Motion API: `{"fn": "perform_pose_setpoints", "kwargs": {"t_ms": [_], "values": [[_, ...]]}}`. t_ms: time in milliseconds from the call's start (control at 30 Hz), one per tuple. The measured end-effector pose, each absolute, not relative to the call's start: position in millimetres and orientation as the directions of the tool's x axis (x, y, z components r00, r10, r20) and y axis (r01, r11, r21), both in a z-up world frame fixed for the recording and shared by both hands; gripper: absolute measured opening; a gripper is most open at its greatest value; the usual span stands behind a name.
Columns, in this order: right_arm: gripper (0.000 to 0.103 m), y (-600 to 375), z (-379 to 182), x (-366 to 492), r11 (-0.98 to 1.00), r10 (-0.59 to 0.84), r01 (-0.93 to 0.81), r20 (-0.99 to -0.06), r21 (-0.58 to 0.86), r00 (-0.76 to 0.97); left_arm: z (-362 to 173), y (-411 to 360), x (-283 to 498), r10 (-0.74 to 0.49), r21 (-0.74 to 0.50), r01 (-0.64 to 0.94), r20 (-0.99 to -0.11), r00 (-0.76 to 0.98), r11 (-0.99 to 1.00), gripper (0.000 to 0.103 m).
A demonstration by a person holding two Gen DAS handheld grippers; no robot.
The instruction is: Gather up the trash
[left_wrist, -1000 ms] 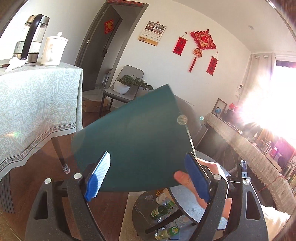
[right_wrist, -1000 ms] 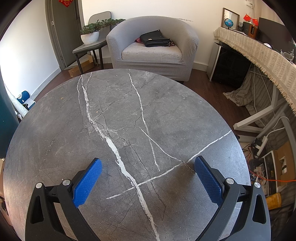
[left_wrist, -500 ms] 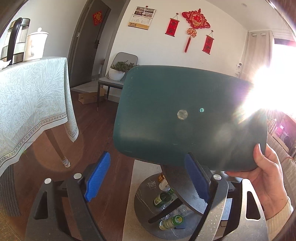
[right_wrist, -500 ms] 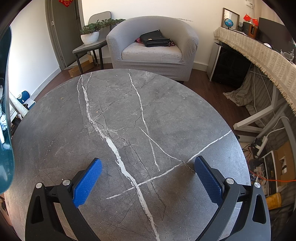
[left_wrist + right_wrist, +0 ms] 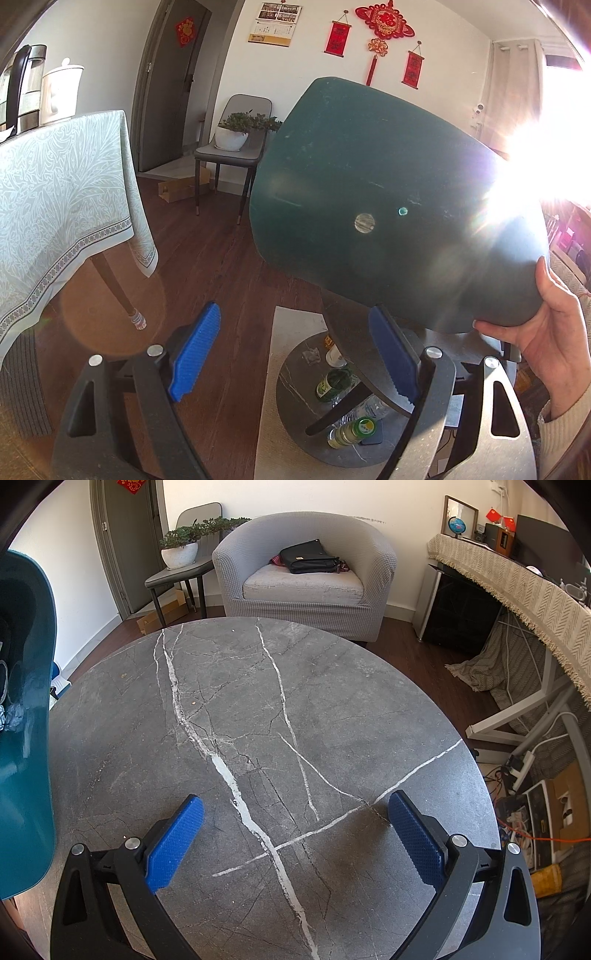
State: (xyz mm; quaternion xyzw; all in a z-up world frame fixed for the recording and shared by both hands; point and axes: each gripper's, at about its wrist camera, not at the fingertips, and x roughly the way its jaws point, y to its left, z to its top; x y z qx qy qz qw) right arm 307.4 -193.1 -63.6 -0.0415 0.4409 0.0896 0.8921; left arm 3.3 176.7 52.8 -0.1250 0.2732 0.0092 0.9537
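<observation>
Looks pretty far along to me: the round grey marble tabletop (image 5: pixel 332 716) is basically bare in the right wrist view, no wrappers or bottles on it, just a couple of tiny specks near the far left part that I can't make out. The trash seems to be in the dark teal bin (image 5: pixel 388 206), which a bare hand (image 5: pixel 554 332) holds up by its rim at the right of the left wrist view, tipped so we're looking at its outside. In the right wrist view the same bin pokes in at the left edge, and there's something crumpled and pale inside, too cut off to name. Left gripper (image 5: pixel 295 354) has its fingers wide apart with nothing between them, bin floating beyond them, not touching as far as I can see. Right gripper (image 5: pixel 295 842) same deal, fingers apart, empty, hanging over the near part of the tabletop. What might be left: the lower shelf (image 5: pixel 295 373) under the tabletop has stuff on it, I count about three bottles (image 5: pixel 354 430) (two green-capped or green, one clear lying down) plus a small crumpled scrap, though whether those count as trash is my guess. Count: one bin, one tabletop, two grippers, one hand, roughly three bottles.
</observation>
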Motion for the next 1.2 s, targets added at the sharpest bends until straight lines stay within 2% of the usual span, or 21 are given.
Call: {"fn": "perform_pose_setpoints", "kwargs": {"t_ms": [200,1200], "values": [[0.101,-193,-64,307,0.981,0.123,-0.196,-0.794,0.005,0.595,43,177,10,-0.042,-0.231,-0.107,-0.559,0.828,0.967,0.084],[0.101,-193,-64,307,0.981,0.123,-0.196,-0.794,0.005,0.595,35,146,28,-0.08,-0.227,-0.066,-0.578,0.812,0.972,0.084]]}}
